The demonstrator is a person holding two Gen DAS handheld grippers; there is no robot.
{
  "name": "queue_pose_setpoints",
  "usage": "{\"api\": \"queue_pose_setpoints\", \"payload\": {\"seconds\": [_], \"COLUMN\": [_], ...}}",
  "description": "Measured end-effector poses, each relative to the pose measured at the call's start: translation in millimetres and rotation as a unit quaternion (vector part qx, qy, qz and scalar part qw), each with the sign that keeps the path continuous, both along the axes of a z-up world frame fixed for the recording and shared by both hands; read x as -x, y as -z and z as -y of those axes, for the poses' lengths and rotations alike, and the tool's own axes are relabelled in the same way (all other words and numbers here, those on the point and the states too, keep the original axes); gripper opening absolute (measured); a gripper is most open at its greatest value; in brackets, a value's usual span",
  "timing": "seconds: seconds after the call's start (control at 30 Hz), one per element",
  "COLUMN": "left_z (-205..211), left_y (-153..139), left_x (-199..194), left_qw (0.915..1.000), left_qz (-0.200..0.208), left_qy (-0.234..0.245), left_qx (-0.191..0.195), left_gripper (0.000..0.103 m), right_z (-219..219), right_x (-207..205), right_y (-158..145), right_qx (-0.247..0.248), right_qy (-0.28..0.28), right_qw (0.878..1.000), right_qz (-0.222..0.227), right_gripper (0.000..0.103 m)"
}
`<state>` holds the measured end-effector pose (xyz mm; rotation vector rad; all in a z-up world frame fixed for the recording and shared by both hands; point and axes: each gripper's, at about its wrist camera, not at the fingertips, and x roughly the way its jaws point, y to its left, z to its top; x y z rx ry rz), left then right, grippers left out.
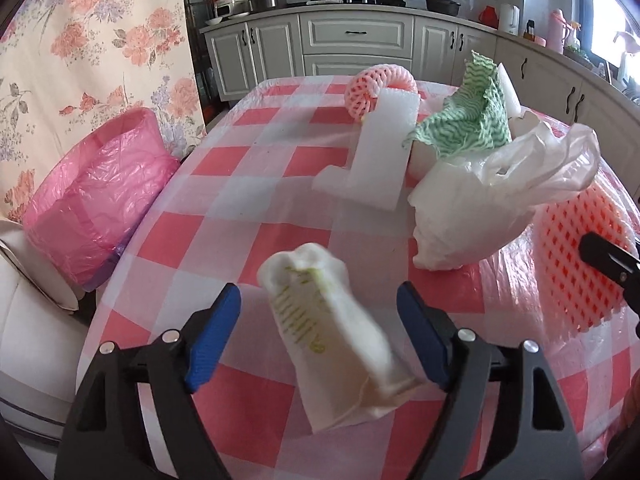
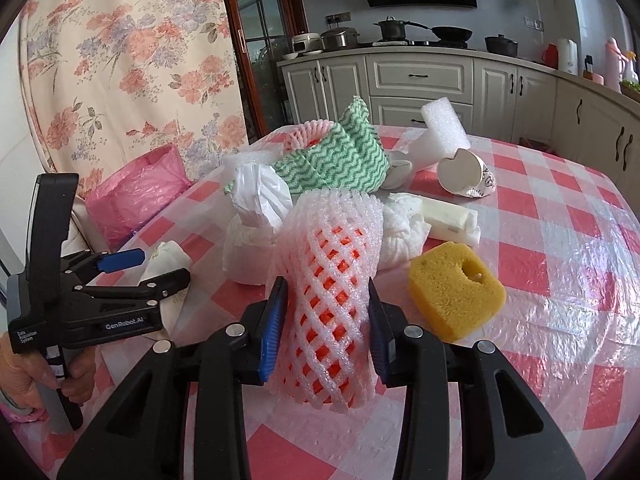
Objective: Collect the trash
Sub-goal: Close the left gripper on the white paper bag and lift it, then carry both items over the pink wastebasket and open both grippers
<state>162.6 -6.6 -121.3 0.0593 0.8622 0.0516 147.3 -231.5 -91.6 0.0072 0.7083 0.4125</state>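
the left gripper is wide open around a white wrapper on the table. close gently, then carry it to the pink bin. the right gripper squeezes a foam net.

The left wrist view looks forward along its own hand-held gripper, low over the near edge of the checked worktop, facing the kitchen cabinets and stove. The right wrist view sits just as low and close along the right hand-held gripper, facing the same cabinets from further right. Both views take in the green wavy cloth, the white plastic bag and the pink-lined bin at the left. The right view also catches the left hand-held gripper from its side.
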Motion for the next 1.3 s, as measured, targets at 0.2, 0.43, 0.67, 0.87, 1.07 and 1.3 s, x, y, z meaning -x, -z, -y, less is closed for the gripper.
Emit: {"api": "queue_pose_setpoints", "payload": {"seconds": [0.2,0.43,0.67,0.87,1.07,1.3], "left_z": [1,-2,-9,-32,-80,-127], "left_y": [2,-10,-35,-58,-85,-102], "left_x": [2,20,44,70,82,78], "left_qw": [0.9998,0.9991,0.9949,0.9884,0.982,0.9755], "left_qz": [-0.001,0.035,0.096,0.147,0.183,0.194], "left_qy": [0.017,0.022,0.017,-0.004,-0.044,-0.095], "left_qx": [0.006,-0.002,-0.024,-0.036,-0.021,-0.041], "left_gripper": [0.038,0.037,0.037,0.037,0.037,0.037], "right_z": [-2,0,-16,-45,-90,-148], "right_x": [5,23,47,55,52,36], "right_y": [-3,-13,-42,-64,-74,-83], "right_qx": [0.007,-0.006,-0.019,-0.027,-0.018,-0.015], "right_qy": [0.0,0.01,-0.007,-0.039,-0.09,-0.149], "right_qw": [1.0,1.0,0.996,0.992,0.987,0.978], "right_qz": [0.009,0.029,0.087,0.117,0.131,0.146], "right_gripper": [0.037,0.036,0.036,0.036,0.036,0.036]}}
